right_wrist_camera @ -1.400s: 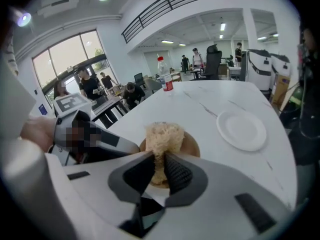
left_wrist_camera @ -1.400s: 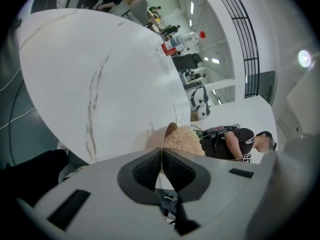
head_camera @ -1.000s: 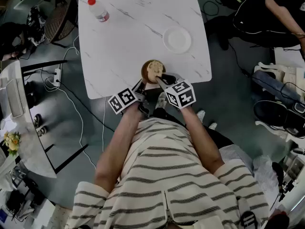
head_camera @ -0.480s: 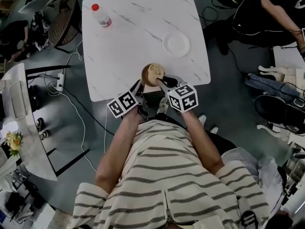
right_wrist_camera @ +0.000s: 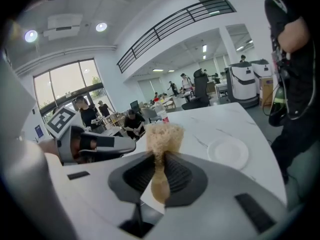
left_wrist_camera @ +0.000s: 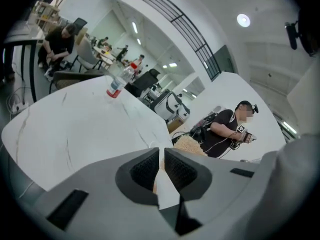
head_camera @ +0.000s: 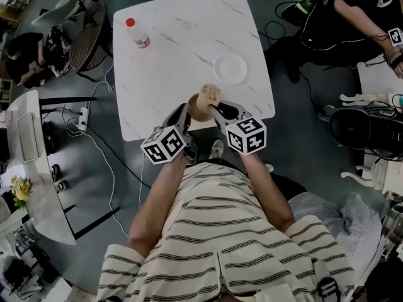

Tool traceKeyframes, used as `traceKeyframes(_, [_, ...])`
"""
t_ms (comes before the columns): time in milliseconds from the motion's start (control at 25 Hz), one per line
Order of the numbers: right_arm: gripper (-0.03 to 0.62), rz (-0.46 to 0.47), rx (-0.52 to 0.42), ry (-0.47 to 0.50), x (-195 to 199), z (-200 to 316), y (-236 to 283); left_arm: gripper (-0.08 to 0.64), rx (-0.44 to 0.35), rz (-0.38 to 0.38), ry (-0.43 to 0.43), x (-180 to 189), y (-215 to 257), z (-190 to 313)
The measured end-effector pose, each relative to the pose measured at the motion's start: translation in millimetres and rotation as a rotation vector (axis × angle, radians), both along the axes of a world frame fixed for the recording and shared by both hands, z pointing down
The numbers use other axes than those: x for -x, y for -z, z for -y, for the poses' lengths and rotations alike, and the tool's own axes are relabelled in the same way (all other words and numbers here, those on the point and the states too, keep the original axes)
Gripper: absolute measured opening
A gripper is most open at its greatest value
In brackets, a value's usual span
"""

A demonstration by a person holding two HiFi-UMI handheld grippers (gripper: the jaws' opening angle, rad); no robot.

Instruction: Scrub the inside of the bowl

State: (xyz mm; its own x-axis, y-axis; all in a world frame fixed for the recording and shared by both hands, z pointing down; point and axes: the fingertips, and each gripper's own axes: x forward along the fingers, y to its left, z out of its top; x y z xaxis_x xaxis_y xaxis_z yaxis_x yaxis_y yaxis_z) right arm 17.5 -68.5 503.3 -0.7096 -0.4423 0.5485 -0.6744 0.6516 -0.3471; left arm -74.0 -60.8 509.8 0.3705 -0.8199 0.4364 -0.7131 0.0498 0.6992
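**A:** Where is the bowl?

**B:** The brown bowl [head_camera: 196, 110] sits on the white marble table [head_camera: 176, 49], close to the edge nearest me, right between my two grippers.

**A:** What are your left fingers doing?

**B:** My left gripper [left_wrist_camera: 161, 155] is nearly closed. Its two ribbed pads leave only a thin slit, and a tan sliver of the bowl's rim is pinched in it. From the head view that gripper meets the bowl on its left side.

**A:** And the right?

**B:** My right gripper [right_wrist_camera: 160, 158] is clamped on a pale fibre scrubber [right_wrist_camera: 163, 136]. The narrow stem is squeezed between the pads, and the bushy head stands up past the fingertips. In the head view the head lies over the far part of the bowl's opening. Whether it touches the inside I cannot tell.

**A:** Anything else on the table?

**B:** A white plate [head_camera: 230, 68] lies beyond the bowl, to the right and apart from it. A clear bottle [head_camera: 137, 34] with a red cap stands near the far left corner, well away from the bowl.
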Motion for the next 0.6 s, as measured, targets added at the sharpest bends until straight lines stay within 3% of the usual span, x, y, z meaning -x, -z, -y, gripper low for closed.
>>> traceKeyframes(240, [0.061, 0.05, -0.09, -0.035, -1.3, 5.5, 43.3, 0.029, -0.131, 0.115, -0.032, -3.2, 49.8, 6.0])
traceKeyframes(600, [0.061, 0.126, -0.218, -0.066, -1.0, 12.8, 102.3, 0.029, -0.328, 0.347, -0.052, -4.6, 116.2, 10.1])
